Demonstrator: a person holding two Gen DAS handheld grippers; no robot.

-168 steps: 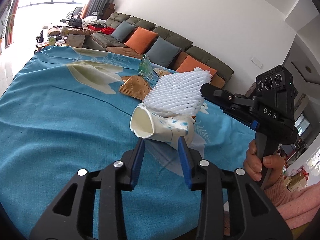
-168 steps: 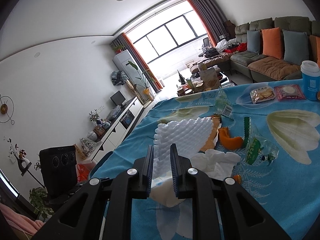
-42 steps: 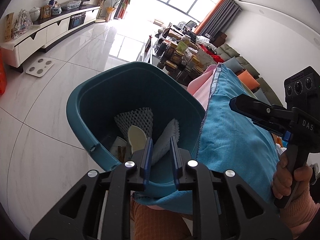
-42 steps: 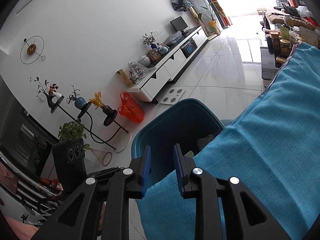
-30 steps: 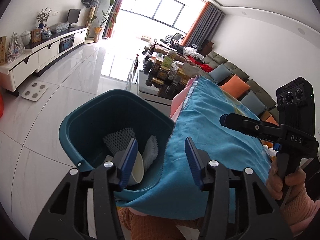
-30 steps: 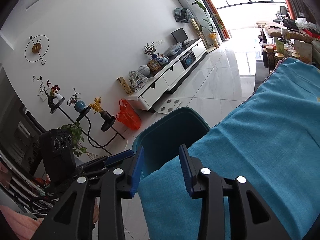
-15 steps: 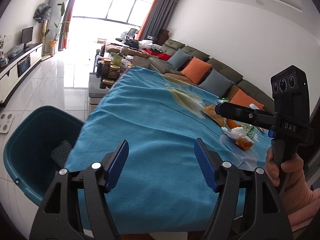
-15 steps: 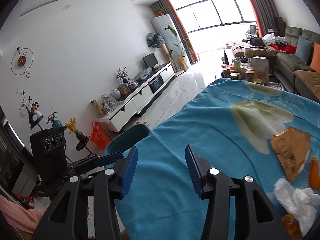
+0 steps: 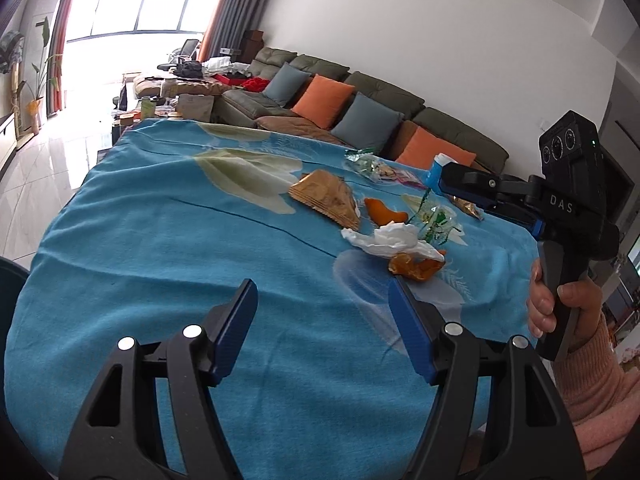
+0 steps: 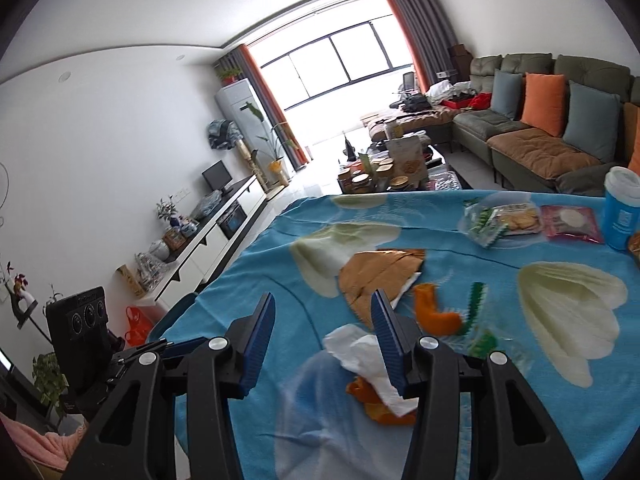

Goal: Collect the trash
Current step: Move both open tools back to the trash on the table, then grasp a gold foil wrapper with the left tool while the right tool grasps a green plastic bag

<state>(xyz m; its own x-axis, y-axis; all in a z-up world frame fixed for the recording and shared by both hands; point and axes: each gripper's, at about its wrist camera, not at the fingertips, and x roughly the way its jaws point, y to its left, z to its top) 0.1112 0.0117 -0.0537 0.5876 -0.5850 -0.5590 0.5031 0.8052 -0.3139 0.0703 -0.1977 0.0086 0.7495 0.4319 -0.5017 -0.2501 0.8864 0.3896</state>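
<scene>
Trash lies on the blue flowered tablecloth [image 9: 160, 248]: a crumpled white tissue [image 9: 390, 238] [image 10: 360, 350], orange peel [image 9: 416, 266] [image 10: 374, 402], another peel piece [image 9: 382, 210] [image 10: 434, 314], a brown paper wrapper [image 9: 328, 196] [image 10: 380, 274] and a clear green-printed wrapper [image 9: 436, 220] [image 10: 478, 320]. My left gripper [image 9: 322, 320] is open and empty, above the cloth short of the tissue. My right gripper [image 10: 322, 334] is open and empty, hovering just left of the tissue; it shows in the left wrist view [image 9: 460, 184].
A blue cup with white lid [image 10: 622, 210] [image 9: 436, 168], a biscuit pack [image 10: 504, 216] and a pink packet [image 10: 570, 222] stand at the table's far side. The teal bin's rim [image 10: 180, 306] shows past the left table edge. A sofa [image 9: 360, 100] lies behind.
Both grippers swung from the teal bin back over the table and opened wider. The foam net and paper cup were dropped in the bin earlier.
</scene>
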